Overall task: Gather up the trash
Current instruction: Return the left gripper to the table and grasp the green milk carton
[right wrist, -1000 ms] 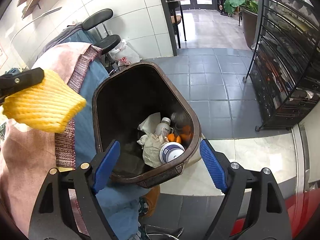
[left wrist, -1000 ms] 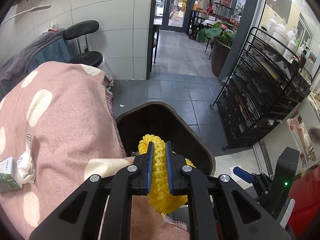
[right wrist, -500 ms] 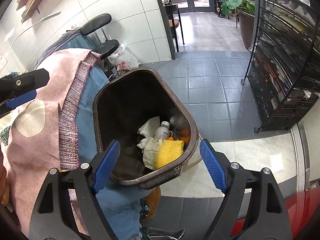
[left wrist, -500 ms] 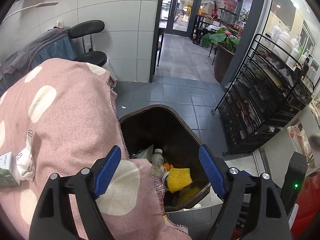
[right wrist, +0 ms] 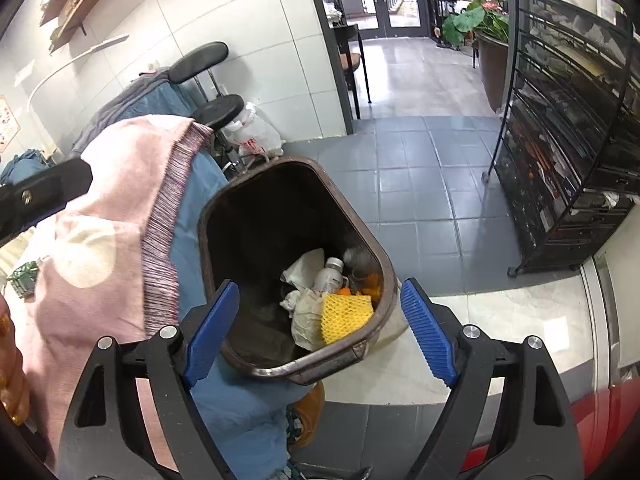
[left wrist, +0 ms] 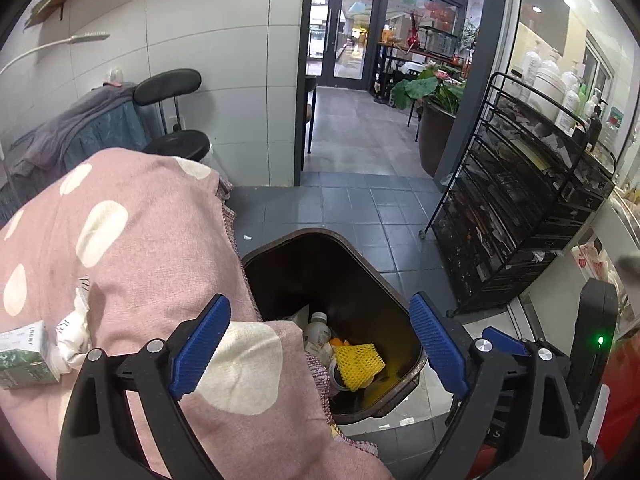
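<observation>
At the far left of the left wrist view, a green carton (left wrist: 22,354) lies on the pink spotted blanket (left wrist: 132,248), touching a crumpled white wrapper (left wrist: 74,334) just beside it. Further right, the left gripper (left wrist: 320,346) hangs over the blanket's edge with its blue-padded jaws spread wide and nothing between them. Below and beyond it stands the brown bin (left wrist: 400,292) on the grey tiled floor (left wrist: 360,204), and inside the bin the yellow foam net (left wrist: 358,364) lies on top of the other rubbish, next to a small white bottle (left wrist: 318,330) (an orange scrap shows between them). To the right stands a black wire rack (left wrist: 520,216) with white bottles on its top shelf.

In the right wrist view, the blanket (right wrist: 116,216) drapes over blue cloth (right wrist: 196,216) at the left. The right gripper (right wrist: 320,334) is also released, jaws wide apart and empty, hovering above the near rim of the bin (right wrist: 212,208). The foam net (right wrist: 346,314) rests in the bin's near right corner against crumpled paper (right wrist: 306,318), with the bottle (right wrist: 330,276) just behind it.
</observation>
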`<state>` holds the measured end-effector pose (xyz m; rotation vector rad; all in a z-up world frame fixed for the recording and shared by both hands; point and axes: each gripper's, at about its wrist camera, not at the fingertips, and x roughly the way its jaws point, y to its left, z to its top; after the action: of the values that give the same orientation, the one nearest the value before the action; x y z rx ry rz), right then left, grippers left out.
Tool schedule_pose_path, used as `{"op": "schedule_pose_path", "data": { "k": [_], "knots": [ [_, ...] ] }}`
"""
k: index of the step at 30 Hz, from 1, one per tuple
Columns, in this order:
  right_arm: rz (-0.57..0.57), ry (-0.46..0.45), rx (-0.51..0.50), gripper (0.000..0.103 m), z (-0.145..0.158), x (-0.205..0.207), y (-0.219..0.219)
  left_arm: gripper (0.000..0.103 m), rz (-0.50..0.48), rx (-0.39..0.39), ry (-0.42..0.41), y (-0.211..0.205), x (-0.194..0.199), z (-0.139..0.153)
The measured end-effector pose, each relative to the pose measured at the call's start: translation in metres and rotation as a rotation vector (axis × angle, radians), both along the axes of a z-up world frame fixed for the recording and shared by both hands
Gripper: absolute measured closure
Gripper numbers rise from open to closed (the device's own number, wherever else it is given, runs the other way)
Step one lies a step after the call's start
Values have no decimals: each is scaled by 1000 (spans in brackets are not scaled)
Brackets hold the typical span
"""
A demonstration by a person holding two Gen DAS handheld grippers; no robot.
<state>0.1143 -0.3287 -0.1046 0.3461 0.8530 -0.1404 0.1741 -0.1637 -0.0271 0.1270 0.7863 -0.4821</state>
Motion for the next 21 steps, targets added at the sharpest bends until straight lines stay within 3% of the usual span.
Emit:
{"op": "schedule_pose_path", "data": {
  "k": [10, 21],
  "knots": [
    [86, -39, -5, 20, 19, 11, 25, 6, 43, 5, -93, 41, -29, 24],
    [268, -79, 15, 20, 51, 33, 90, 6, 145, 54, -88, 127, -35, 27]
  ]
}}
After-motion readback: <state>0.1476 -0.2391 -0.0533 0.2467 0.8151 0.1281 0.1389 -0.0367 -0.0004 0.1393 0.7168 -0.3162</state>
